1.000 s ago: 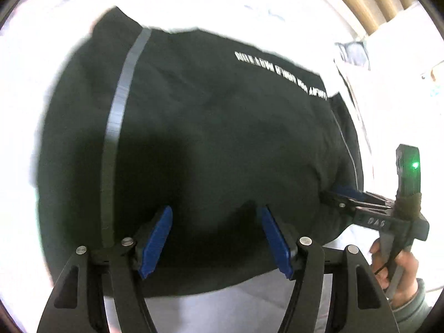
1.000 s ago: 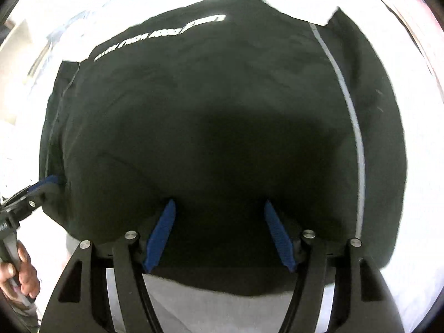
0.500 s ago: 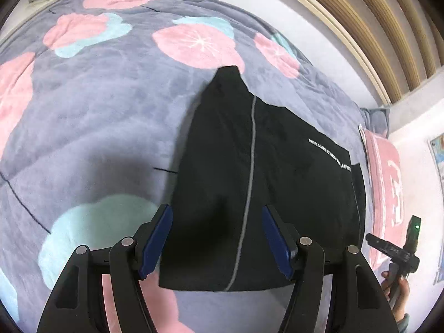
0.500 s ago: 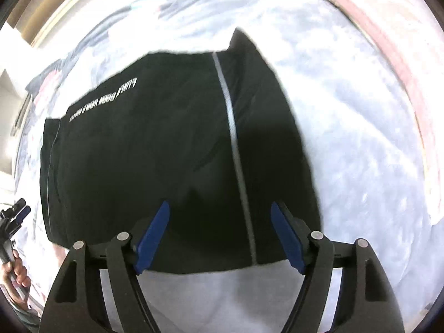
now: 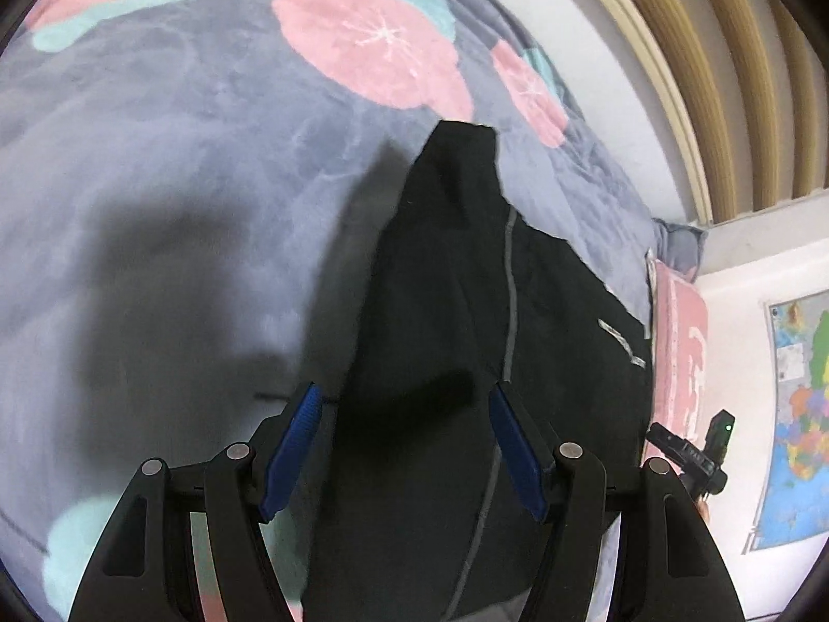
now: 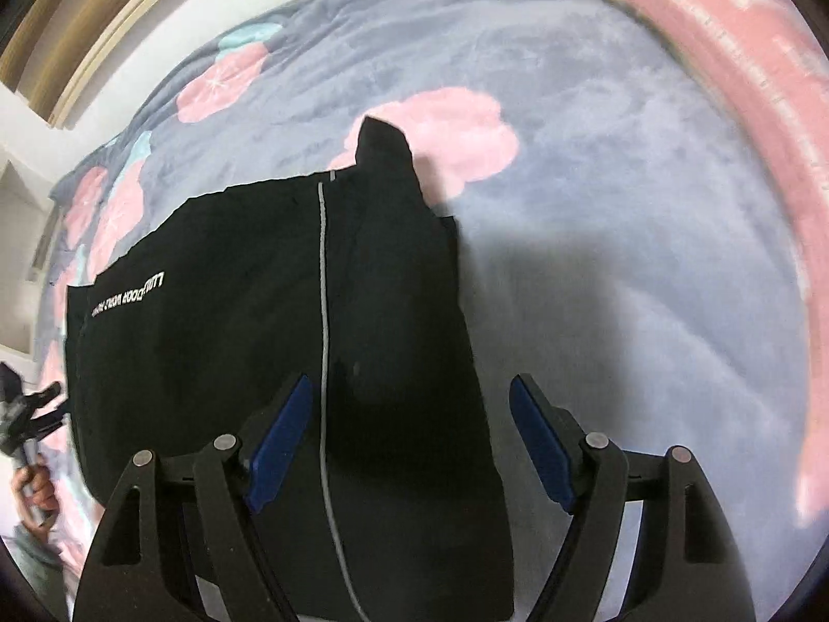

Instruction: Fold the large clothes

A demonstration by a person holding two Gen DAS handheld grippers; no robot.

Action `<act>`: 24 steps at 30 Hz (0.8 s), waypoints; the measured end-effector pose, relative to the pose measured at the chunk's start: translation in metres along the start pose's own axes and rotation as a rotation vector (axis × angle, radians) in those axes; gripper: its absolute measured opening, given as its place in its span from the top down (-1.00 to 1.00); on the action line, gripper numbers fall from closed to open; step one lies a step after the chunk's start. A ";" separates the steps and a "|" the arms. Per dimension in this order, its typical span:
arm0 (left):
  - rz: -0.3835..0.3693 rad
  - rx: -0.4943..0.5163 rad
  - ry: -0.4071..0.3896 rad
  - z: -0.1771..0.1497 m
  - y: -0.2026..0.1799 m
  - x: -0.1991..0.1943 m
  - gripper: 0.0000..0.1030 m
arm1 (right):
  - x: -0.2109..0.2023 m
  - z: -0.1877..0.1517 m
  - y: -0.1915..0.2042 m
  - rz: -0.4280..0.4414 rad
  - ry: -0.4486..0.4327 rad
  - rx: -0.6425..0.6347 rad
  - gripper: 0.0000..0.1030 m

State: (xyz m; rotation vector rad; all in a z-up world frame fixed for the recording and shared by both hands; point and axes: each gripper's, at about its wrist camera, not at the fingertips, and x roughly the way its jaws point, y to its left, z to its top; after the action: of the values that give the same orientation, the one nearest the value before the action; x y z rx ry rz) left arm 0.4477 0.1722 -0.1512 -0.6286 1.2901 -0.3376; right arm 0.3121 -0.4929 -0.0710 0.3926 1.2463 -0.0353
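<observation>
Grey floral blanket point(image 5: 155, 166) — black garment point(image 6: 233, 311), wall map point(image 5: 798, 404)

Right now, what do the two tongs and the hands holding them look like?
Both tongs, left and right, match: black angular frames with silver pivot screws and ribbed blue pads on the fingers. The left wrist view shows the right one from the side: black, with a small green light. The right wrist view shows the hand on the left grip, with a grey sleeve cuff.

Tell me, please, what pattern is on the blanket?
Grey blanket with pink-and-teal flowers, clearest in the left wrist view.
</observation>
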 end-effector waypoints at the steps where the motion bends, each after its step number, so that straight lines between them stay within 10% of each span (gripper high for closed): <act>1: -0.012 -0.002 0.013 0.003 0.002 0.005 -0.33 | 0.007 0.002 -0.001 0.017 0.010 0.005 -0.56; 7: -0.194 -0.109 0.179 0.009 0.025 0.065 -0.51 | 0.061 0.002 -0.022 0.249 0.137 0.082 -0.66; 15: -0.355 -0.097 0.173 0.004 0.011 0.071 -0.51 | 0.076 -0.007 -0.005 0.403 0.190 0.014 -0.82; 24: -0.303 -0.141 0.217 0.006 -0.002 0.112 -0.60 | 0.099 -0.005 -0.009 0.446 0.224 0.085 -0.98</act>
State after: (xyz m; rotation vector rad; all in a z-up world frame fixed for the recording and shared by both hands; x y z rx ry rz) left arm 0.4829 0.1092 -0.2369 -0.9309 1.4349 -0.5796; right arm 0.3377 -0.4809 -0.1665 0.7572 1.3546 0.3459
